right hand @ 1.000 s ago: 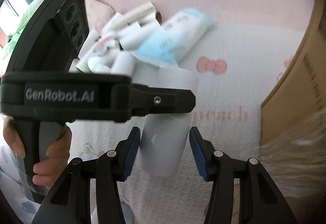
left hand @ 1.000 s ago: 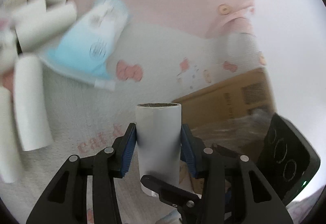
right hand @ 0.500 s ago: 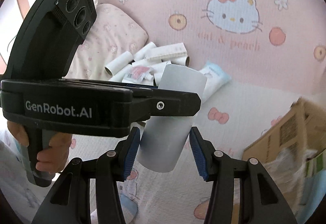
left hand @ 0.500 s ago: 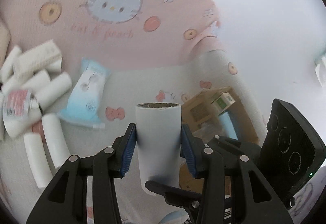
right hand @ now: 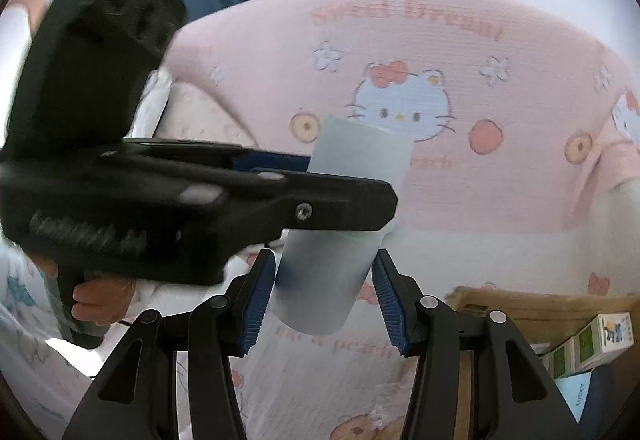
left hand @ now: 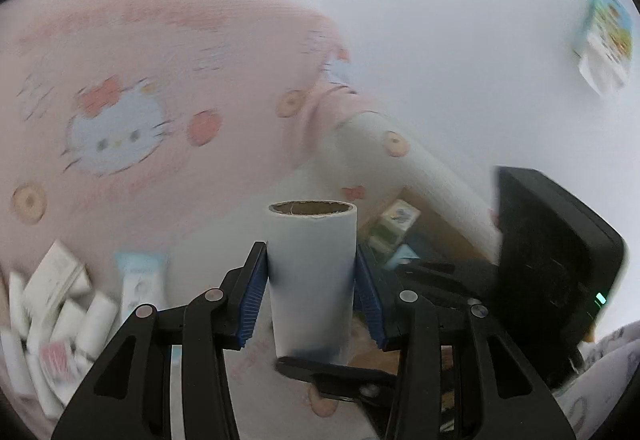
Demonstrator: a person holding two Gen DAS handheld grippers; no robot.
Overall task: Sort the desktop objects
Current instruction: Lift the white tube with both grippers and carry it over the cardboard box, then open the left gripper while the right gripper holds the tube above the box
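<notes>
1. Left wrist view is showing the left gripper (left hand: 311, 288) closing its blue pads on both sides of a white paper roll (left hand: 312, 280), holding it upright with the brown cardboard core showing at the open top.
2. At the lower left edge of that view, a pile of white rolls (left hand: 48, 324) is lying on the pink cartoon-cat bedspread (left hand: 120, 88), with a light blue packet (left hand: 141, 282) just beside the pile on its right.
3. Right of the held roll, a cardboard box (left hand: 424, 224) is sitting beside the bed's edge, with small cartons (left hand: 396, 222) inside it; the picture is blurring here.
4. At the far right, the black body of the right gripper (left hand: 552, 272) is filling the frame, one of its fingers reaching under the bottom of the roll.
5. Right wrist view is showing the left gripper (right hand: 344, 176) coming in from the left, a hand (right hand: 100, 294) wrapping its grip, its pads clamping the same roll (right hand: 340, 240) around the upper half.
6. The right gripper (right hand: 325, 296) is standing with its blue pads at either side of the lower end of the tilted roll; the left pad is touching or almost touching, a thin gap is showing at the right pad, so I cannot tell whether it is gripping.
7. At the lower right corner, the cardboard box (right hand: 520, 304) is lying open with green-and-white cartons (right hand: 592, 344) inside.
</notes>
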